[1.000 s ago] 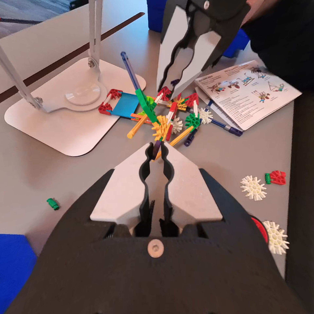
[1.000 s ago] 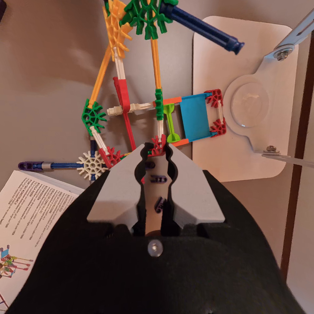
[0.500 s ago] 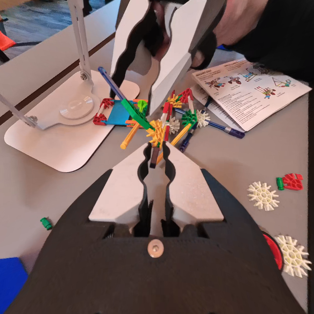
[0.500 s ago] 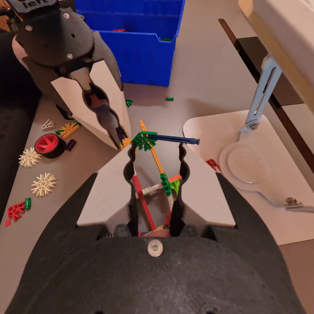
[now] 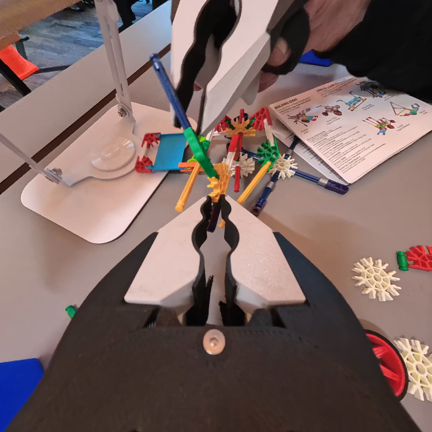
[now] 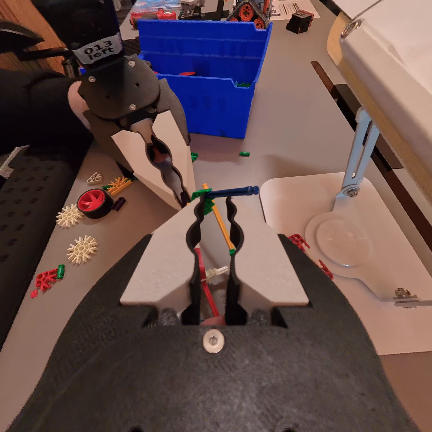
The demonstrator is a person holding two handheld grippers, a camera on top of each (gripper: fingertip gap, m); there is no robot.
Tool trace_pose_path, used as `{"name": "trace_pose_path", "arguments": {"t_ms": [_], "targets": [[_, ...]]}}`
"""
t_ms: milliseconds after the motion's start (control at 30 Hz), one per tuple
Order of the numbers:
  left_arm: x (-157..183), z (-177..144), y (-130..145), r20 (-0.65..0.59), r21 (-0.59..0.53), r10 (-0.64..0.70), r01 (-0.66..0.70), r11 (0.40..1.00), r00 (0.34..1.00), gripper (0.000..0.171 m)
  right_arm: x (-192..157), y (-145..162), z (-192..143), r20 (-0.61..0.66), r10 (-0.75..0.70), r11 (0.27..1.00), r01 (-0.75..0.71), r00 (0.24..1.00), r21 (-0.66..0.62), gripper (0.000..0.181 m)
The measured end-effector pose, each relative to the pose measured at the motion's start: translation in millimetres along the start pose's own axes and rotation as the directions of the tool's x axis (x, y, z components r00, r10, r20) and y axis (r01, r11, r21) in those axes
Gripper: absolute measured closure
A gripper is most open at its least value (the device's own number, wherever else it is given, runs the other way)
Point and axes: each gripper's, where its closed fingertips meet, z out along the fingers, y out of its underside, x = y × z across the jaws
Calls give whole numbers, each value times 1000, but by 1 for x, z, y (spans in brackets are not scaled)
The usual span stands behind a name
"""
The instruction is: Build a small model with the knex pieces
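Note:
A rod-and-connector toy model (image 5: 236, 149) lies on the grey table. My left gripper (image 5: 215, 198) is shut on a dark purple piece (image 5: 214, 217) joined to the model's yellow connector (image 5: 218, 180). It also shows in the right wrist view (image 6: 183, 198). A blue rod (image 5: 168, 88) sticks up from a green connector (image 5: 198, 149). My right gripper (image 6: 215, 198) is open, its jaws a narrow gap apart, with the green connector (image 6: 201, 194) and the blue rod (image 6: 231, 191) at its tips. From the left wrist view it (image 5: 189, 127) comes down from above around the rod.
A white stand base (image 5: 93, 205) sits left of the model, and an open booklet (image 5: 350, 131) sits to the right. White snowflake connectors (image 5: 375, 278), a red wheel (image 6: 93, 203) and a red connector (image 5: 418, 257) lie loose. A blue bin (image 6: 210, 98) stands behind. My right fingertips sit around 6 cm from my left ones.
My right gripper let go of the model's far red connector, lifted, opened wide, then came round the blue rod and narrowed. My left gripper stayed shut on the purple piece.

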Motion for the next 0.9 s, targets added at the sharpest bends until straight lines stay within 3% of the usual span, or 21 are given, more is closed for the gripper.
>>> {"name": "trace_pose_path", "arguments": {"t_ms": [133, 367, 800, 900], "targets": [[-4, 1, 0, 10, -2, -8, 8, 1000, 1000, 167, -10, -3, -5, 32, -52, 999, 52, 998, -6, 172], [-8, 2, -2, 23, -4, -6, 6, 1000, 1000, 168, -16, -4, -8, 20, -106, 993, 107, 994, -46, 169], [-11, 3, 2, 52, -19, 13, -12, 1000, 999, 165, 12, 9, -28, -101, -120, 982, 103, 988, -157, 161], [-11, 4, 2, 53, -19, 11, -10, 1000, 999, 158, 16, 15, -28, -117, -124, 977, 100, 985, -191, 160]]}}
